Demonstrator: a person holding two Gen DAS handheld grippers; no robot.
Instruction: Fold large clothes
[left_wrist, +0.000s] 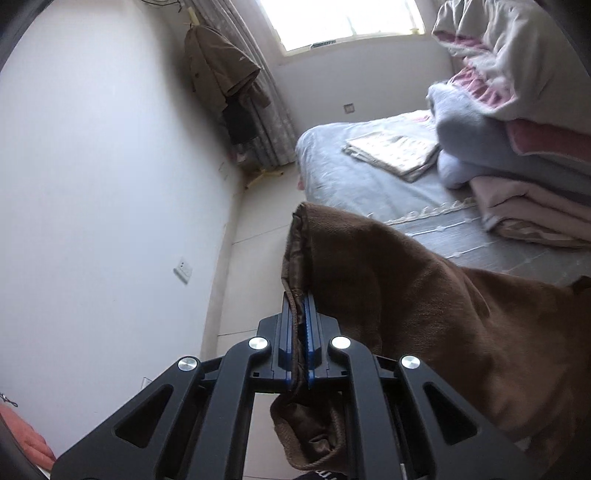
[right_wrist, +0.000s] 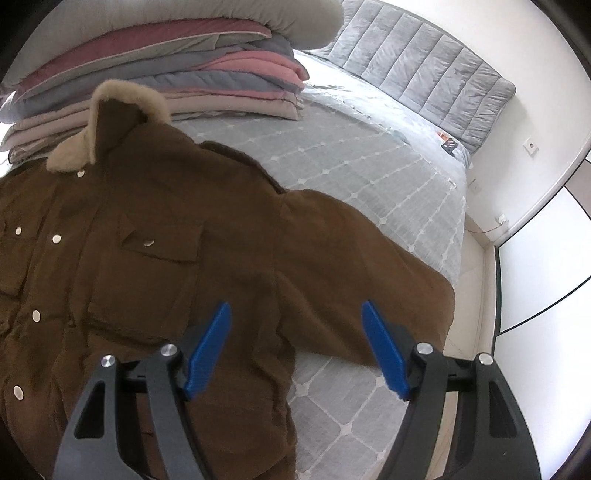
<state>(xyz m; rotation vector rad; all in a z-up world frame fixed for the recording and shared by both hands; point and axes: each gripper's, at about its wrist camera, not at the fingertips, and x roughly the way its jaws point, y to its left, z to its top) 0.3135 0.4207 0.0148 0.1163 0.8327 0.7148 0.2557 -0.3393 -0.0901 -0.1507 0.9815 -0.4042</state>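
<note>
A large brown coat (right_wrist: 147, 236) with a tan fur collar (right_wrist: 122, 96) lies front up on the grey quilted bed (right_wrist: 351, 173), one sleeve (right_wrist: 369, 266) spread to the right. My right gripper (right_wrist: 295, 314) is open and empty, hovering over that sleeve near the armpit. In the left wrist view my left gripper (left_wrist: 300, 314) is shut on the cuff of the other brown sleeve (left_wrist: 388, 288) and holds it lifted above the bed's edge.
A tall stack of folded quilts (right_wrist: 184, 66) sits at the bed's far side behind the collar; it also shows in the left wrist view (left_wrist: 517, 129). A folded patterned cloth (left_wrist: 391, 151) lies on the bed. Padded headboard (right_wrist: 424, 62) at right. Another coat (left_wrist: 221, 70) hangs by the curtain.
</note>
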